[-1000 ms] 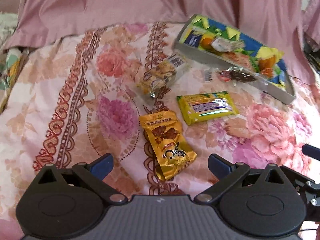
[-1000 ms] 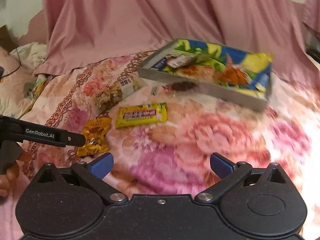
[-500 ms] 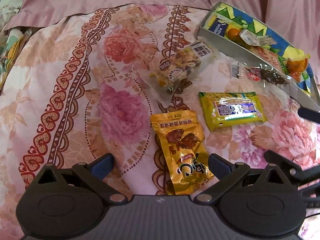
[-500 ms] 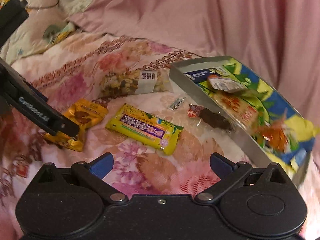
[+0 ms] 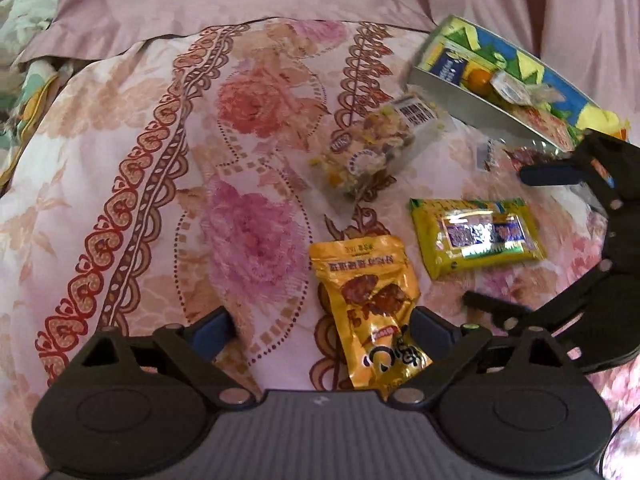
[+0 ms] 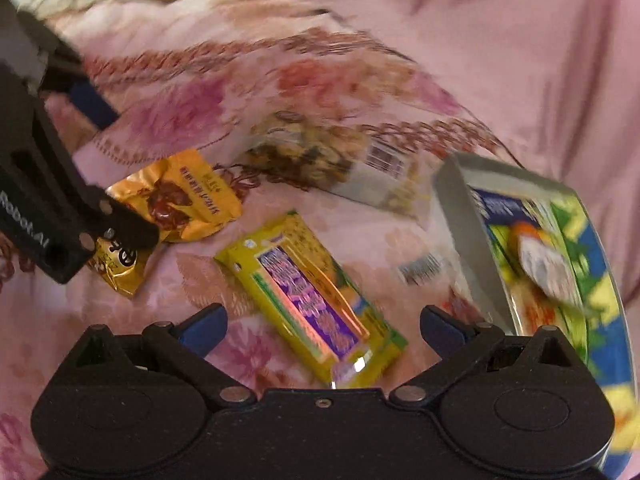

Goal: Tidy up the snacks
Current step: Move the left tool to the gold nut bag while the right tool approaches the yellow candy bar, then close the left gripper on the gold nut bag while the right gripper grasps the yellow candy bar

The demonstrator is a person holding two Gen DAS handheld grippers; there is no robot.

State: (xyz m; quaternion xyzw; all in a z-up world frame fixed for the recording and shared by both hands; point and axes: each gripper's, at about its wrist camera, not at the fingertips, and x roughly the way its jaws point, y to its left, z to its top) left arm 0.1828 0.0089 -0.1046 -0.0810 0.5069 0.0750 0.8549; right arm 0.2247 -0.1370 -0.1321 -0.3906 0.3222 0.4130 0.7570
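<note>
Left gripper [image 5: 320, 326] spread wide, gold pouch [image 5: 370, 304] between fingers. Right gripper [image 6: 323, 322] spread wide, yellow bar [image 6: 310, 300] between fingers.

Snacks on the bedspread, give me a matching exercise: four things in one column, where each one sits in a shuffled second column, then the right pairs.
Things:
1. gold pouch
2. yellow bar
3. clear nut bag
4. orange sweet

Places:
A. inside the tray
B. between the open jaws of the right gripper
C. between the open jaws of the left gripper
D. on the bedspread just outside the tray's near wall

Pairs: 1-C, 2-B, 3-D, 4-A
</note>
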